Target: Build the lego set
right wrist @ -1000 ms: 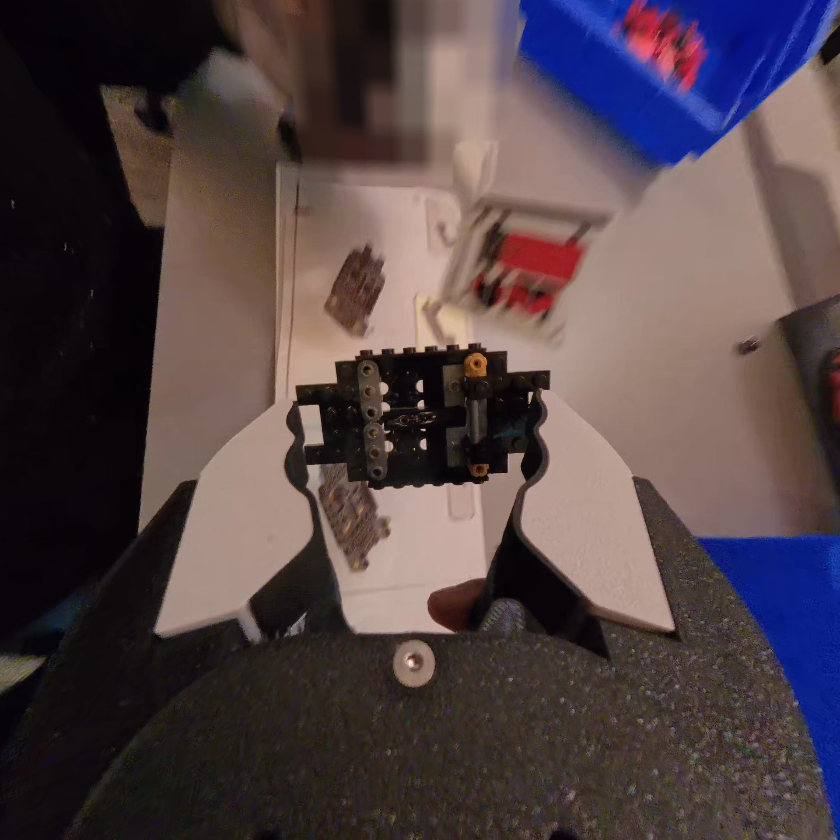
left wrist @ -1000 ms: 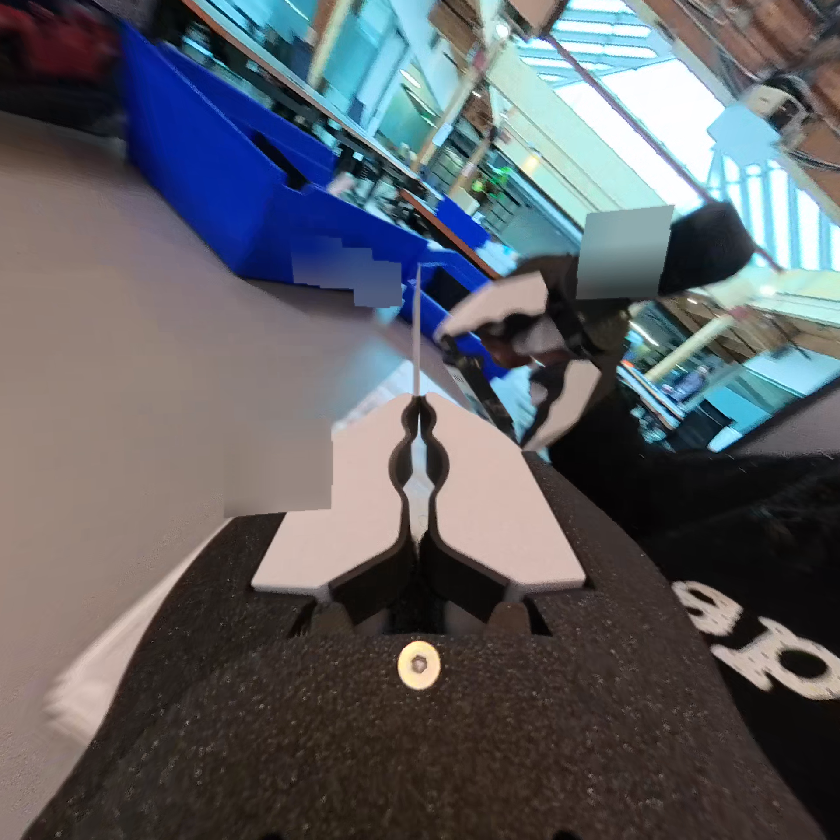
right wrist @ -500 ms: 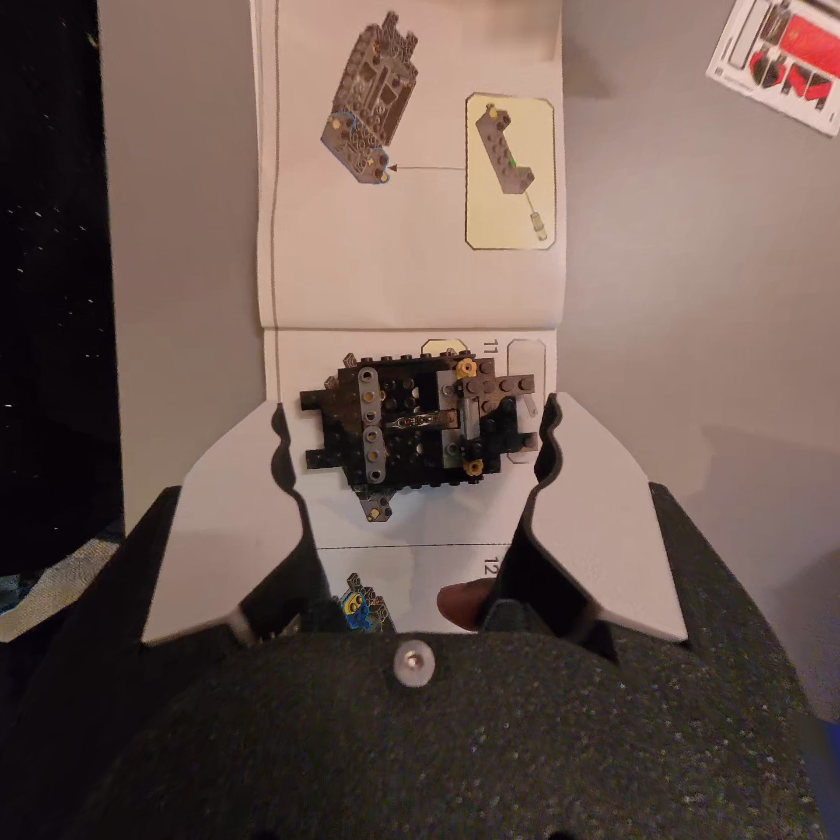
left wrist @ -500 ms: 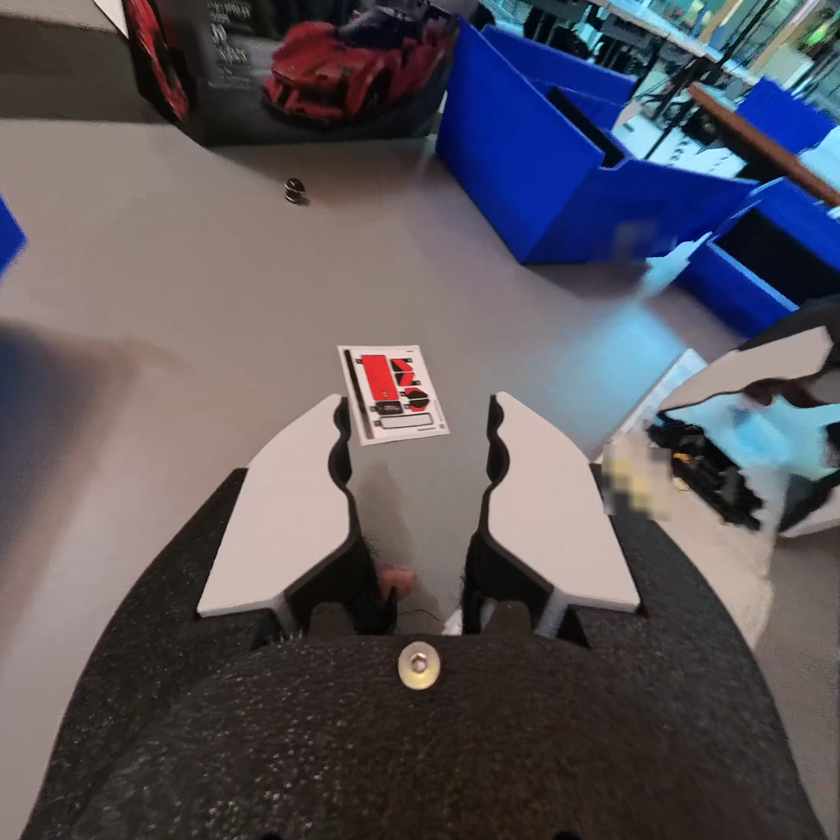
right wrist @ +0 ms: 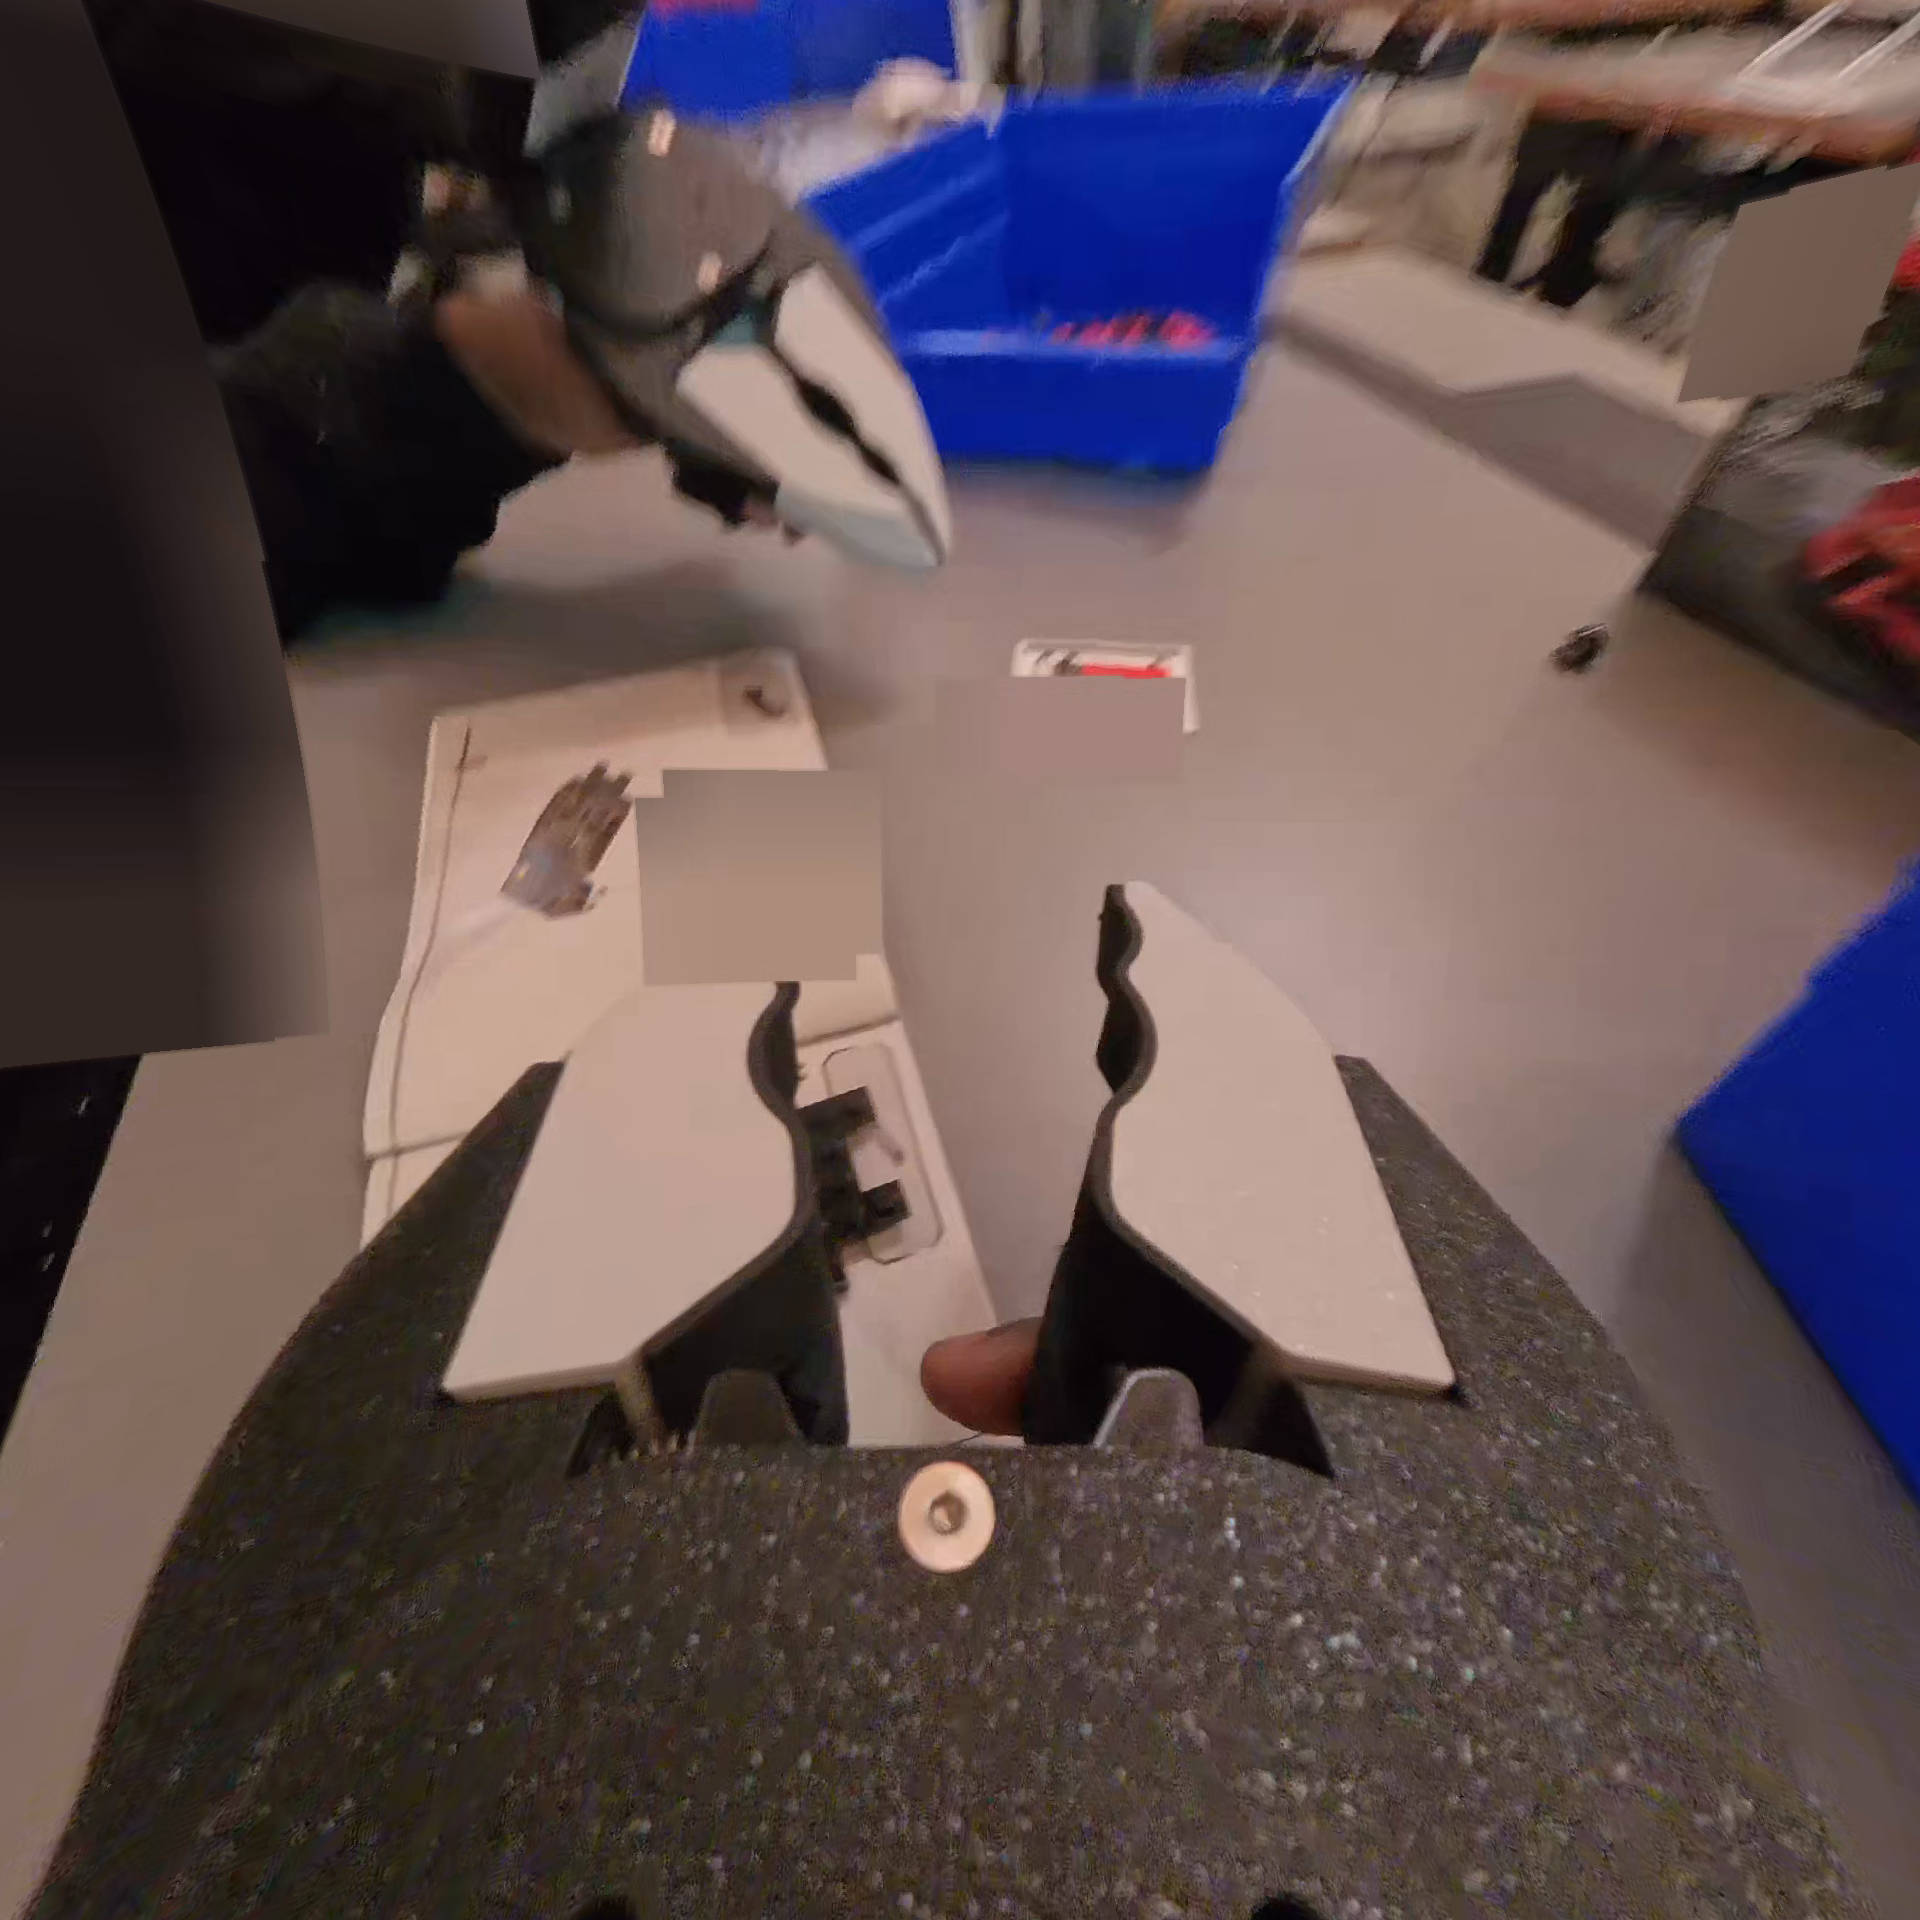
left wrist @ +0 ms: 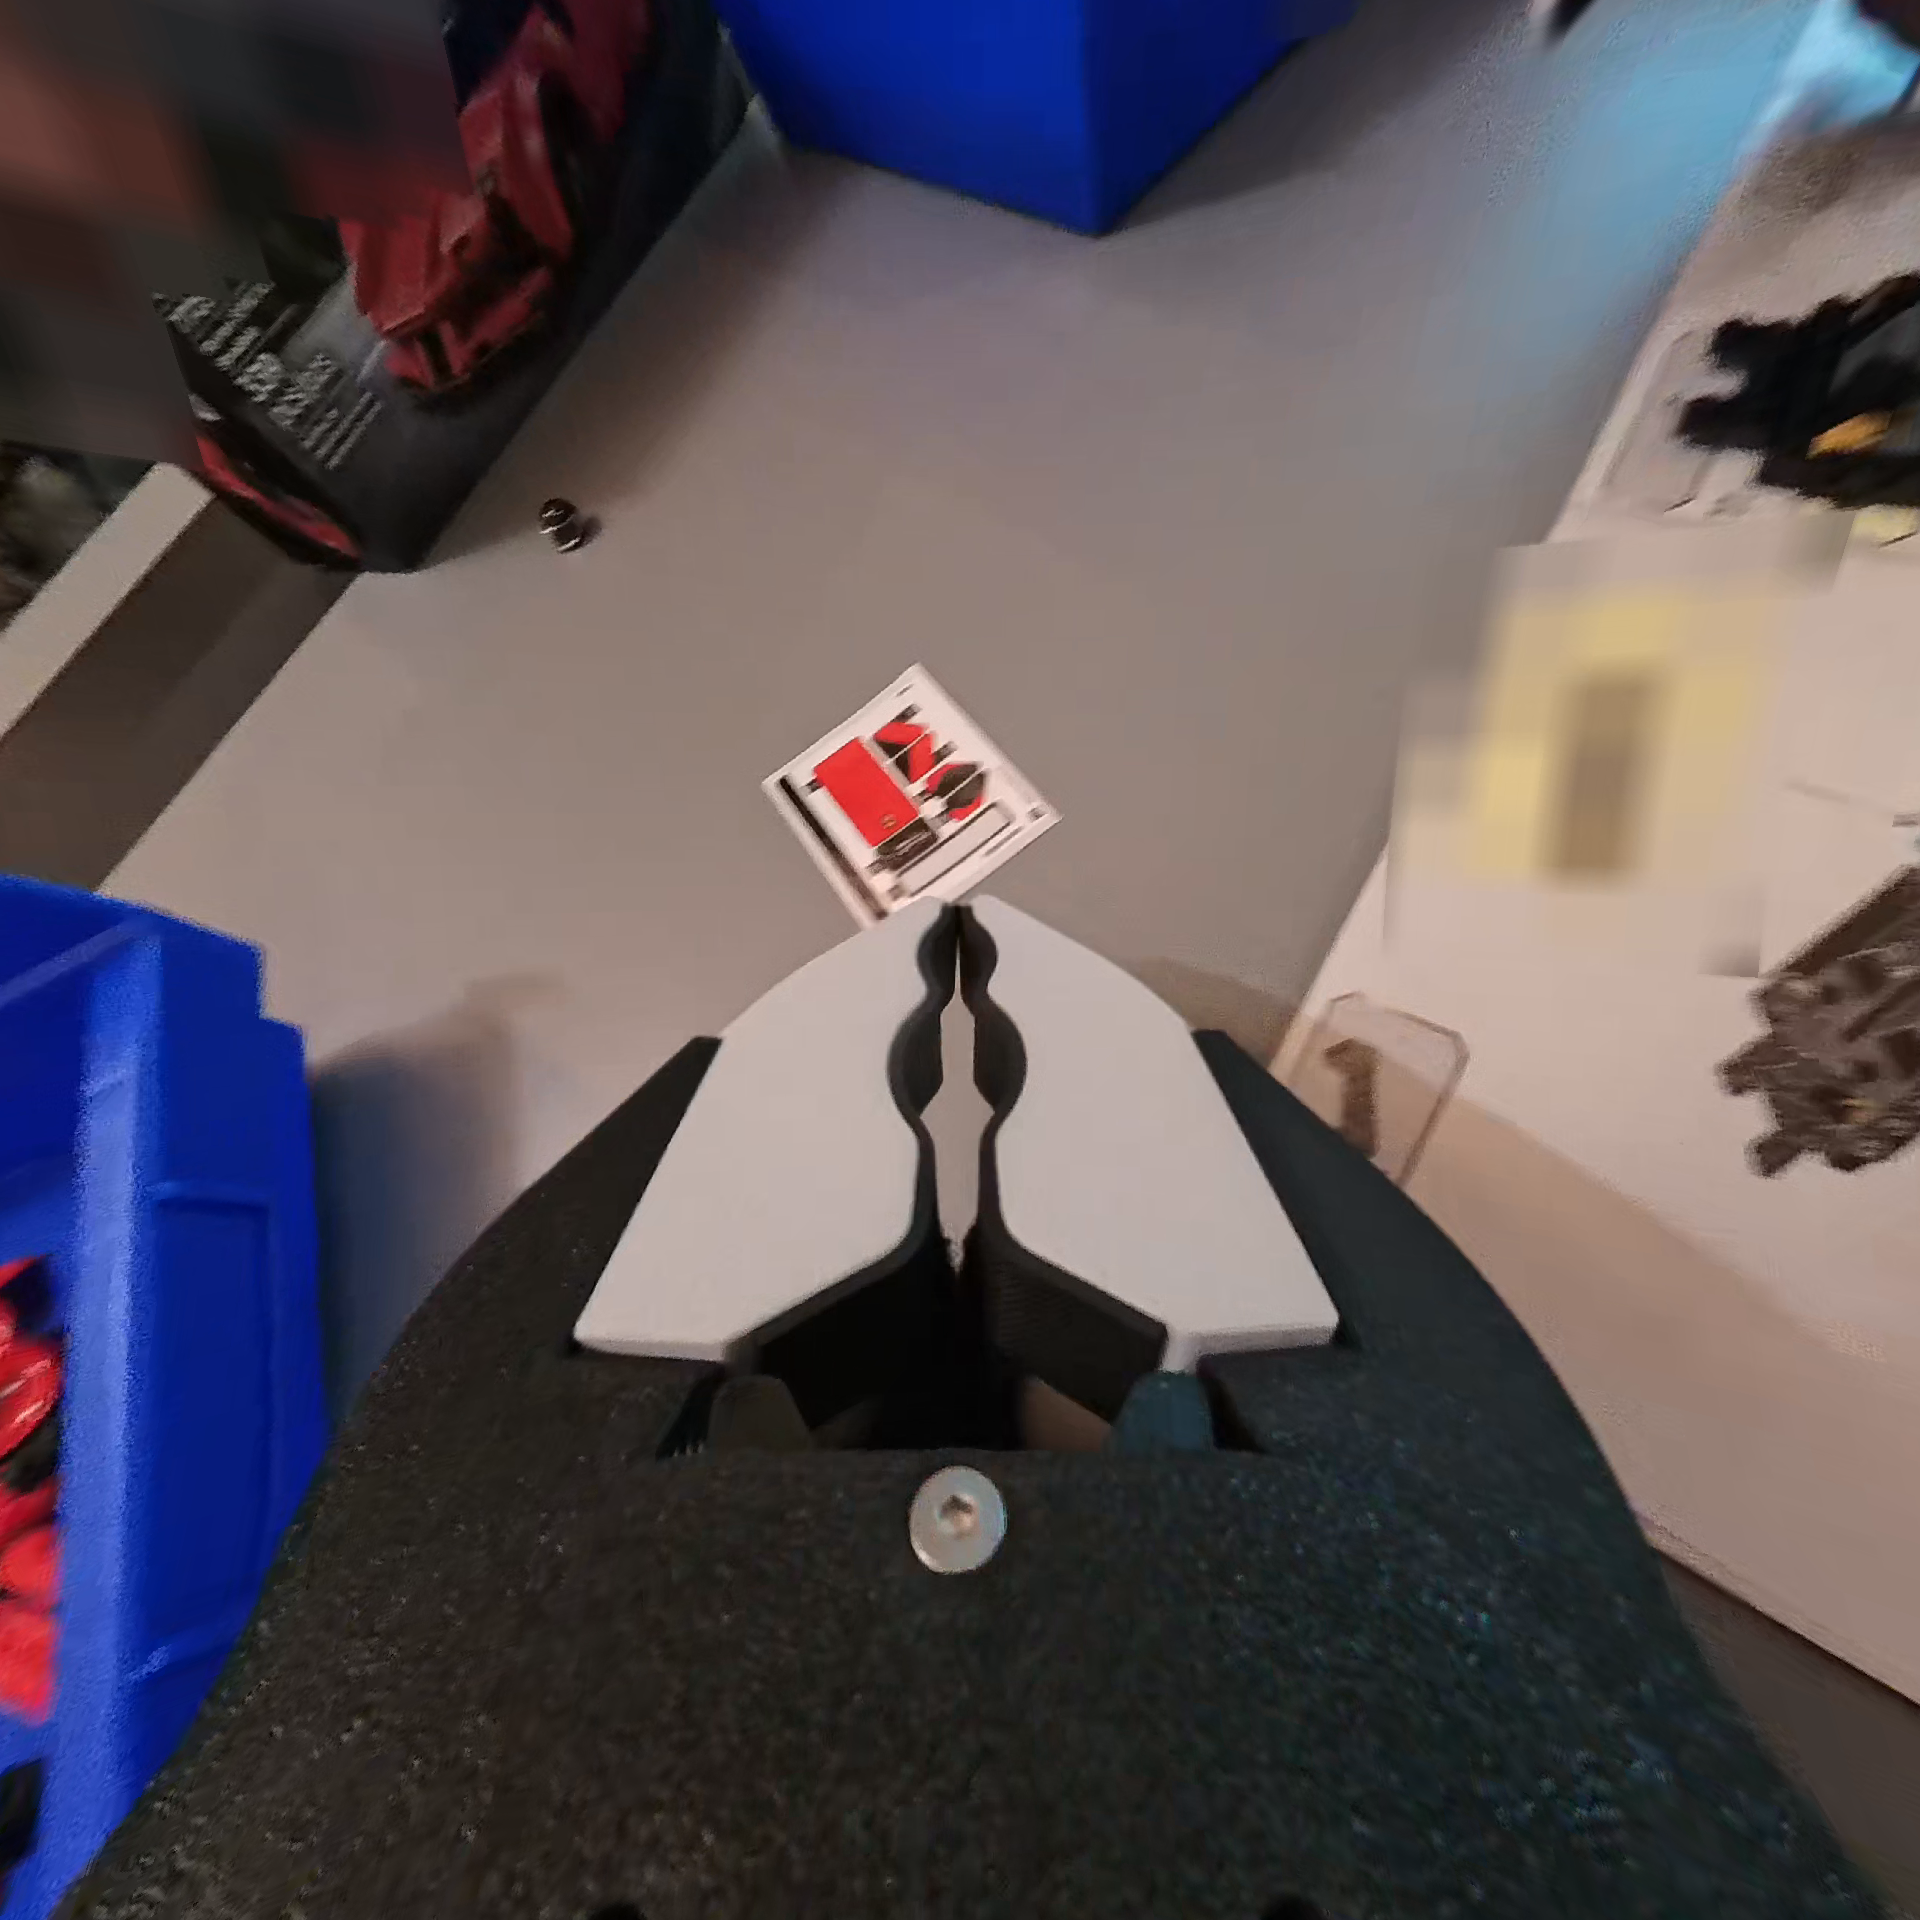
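Observation:
My left gripper [left wrist: 956, 916] is shut, its tips meeting in the air above the grey table [left wrist: 1039, 499]. The red-and-white sticker sheet [left wrist: 909, 795] lies flat on the table beyond them. The right wrist view shows this gripper [right wrist: 925, 535] raised and shut, with the sheet [right wrist: 1101, 665] apart from it on the table. My right gripper [right wrist: 945, 951] is open with nothing between its fingers. The black lego assembly [right wrist: 852, 1169] lies on the open instruction booklet [right wrist: 499, 987] below the left finger [right wrist: 675, 1143]. In the left wrist view the assembly [left wrist: 1818, 405] is blurred at the right.
Blue bins stand at the back [right wrist: 1081, 301], at the right [right wrist: 1829, 1174] and, with red parts, at my near left [left wrist: 135, 1247]. The set's box [left wrist: 416, 260] stands at far left. A small black part [left wrist: 566, 520] lies loose on the table. Spacing between my two grippers at the tips: around 20 cm.
My left gripper held a thin sheet edge-on, opened over the table, then shut again with the sticker sheet lying flat. My right gripper released the black assembly onto the booklet, pulled back and narrowed.

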Demonstrator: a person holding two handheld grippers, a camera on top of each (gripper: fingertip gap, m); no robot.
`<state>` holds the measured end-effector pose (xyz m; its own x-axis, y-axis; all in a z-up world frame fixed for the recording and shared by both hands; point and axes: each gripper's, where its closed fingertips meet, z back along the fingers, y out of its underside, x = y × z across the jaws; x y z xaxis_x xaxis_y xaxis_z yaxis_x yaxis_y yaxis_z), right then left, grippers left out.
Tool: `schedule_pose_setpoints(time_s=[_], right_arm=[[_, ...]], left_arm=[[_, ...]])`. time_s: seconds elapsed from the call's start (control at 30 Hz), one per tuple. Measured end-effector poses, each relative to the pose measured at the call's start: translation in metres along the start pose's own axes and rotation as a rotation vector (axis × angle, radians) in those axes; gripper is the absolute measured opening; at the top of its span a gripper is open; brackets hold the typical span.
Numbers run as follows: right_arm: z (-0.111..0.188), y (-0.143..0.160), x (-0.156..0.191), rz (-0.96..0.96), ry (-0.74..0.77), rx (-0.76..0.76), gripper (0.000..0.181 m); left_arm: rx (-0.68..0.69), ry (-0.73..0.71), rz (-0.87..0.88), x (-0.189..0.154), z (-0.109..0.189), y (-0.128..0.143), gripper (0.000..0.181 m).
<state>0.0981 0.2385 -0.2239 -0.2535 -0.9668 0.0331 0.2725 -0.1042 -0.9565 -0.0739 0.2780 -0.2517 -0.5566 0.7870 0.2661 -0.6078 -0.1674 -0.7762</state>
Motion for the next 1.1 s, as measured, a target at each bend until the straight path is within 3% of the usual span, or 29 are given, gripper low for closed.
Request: schedule_pose_setpoints(time_s=[0.07,0.2,0.6,0.73,0.83,1.0,1.1], right_arm=[[0.013,-0.006,-0.014,-0.040,0.075,-0.116,0.047],[0.033,-0.021,-0.027,-0.148,0.085,-0.287,0.042],[0.023,-0.013,-0.027,-0.187,0.050,-0.206,0.041],[0.027,-0.015,-0.030,-0.207,0.058,-0.235,0.035],[0.029,-0.016,-0.031,-0.218,0.051,-0.253,0.035],[0.027,-0.015,-0.030,-0.220,0.042,-0.240,0.038],[0.027,-0.017,-0.020,-0.209,-0.025,-0.243,0.047]], left_arm=[[0.045,-0.056,-0.034,0.009,-0.003,0.010,0.000],[0.005,0.052,0.009,-0.006,-0.005,0.009,0.004],[-0.045,0.081,0.044,-0.009,-0.008,0.009,0.007],[-0.160,0.128,0.045,-0.012,-0.006,-0.010,0.013],[-0.179,0.156,0.027,-0.011,-0.008,-0.028,0.026],[-0.117,0.134,-0.061,-0.001,-0.031,-0.052,0.070],[-0.159,0.170,-0.030,-0.006,-0.046,-0.059,0.060]])
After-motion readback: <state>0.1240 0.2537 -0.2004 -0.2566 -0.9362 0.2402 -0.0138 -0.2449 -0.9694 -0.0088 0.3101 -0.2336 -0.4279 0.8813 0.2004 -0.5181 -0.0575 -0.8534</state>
